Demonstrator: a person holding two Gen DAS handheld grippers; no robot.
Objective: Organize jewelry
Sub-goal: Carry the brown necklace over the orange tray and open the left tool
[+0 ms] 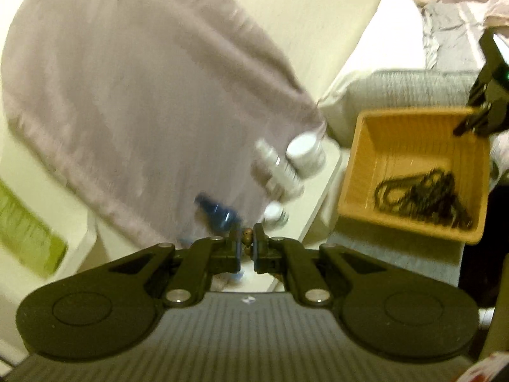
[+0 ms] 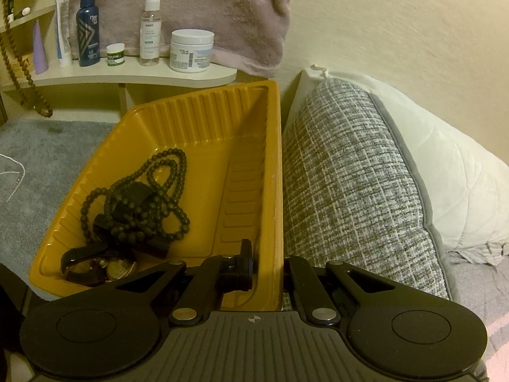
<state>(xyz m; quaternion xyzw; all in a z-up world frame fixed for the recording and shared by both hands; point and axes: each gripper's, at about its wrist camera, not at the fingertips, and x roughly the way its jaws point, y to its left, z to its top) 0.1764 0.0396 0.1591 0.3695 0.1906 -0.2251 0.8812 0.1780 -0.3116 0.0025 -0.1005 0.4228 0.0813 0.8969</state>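
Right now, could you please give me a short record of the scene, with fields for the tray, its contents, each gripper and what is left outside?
tray: yellow ribbed plastic tray, on grey blanket
contents: black bead necklace, wristwatch
left gripper: shut on brown wooden bead strand, hanging clear of the tray
right gripper: fingers shut on the tray's near wall
outside: thin silver chain on the blanket
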